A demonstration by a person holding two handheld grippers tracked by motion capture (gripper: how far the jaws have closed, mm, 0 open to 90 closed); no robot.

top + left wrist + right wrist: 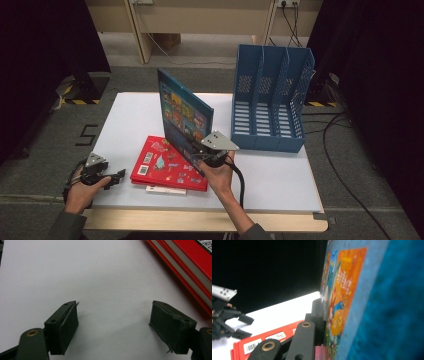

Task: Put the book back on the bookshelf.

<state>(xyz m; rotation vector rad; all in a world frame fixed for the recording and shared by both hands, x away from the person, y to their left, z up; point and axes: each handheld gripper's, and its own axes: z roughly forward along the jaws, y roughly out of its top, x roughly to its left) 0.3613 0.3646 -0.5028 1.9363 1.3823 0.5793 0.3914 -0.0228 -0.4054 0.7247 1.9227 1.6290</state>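
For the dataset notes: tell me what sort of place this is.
Probably a lab or studio corner set up for recording, not a home. A white table stands on grey carpet between black curtains, with yellow-black hazard tape on the floor and cables running to wall sockets.

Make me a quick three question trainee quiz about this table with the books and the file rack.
1. True or false: the blue book lies flat on the table.
2. Which gripper grips the blue book? A. left gripper B. right gripper
3. Fill in: the red books lie to the ___ of the blue file rack in the high view.

Key: 1. False, it stands raised on edge. 2. B; the left one sits open over bare table. 3. Left.
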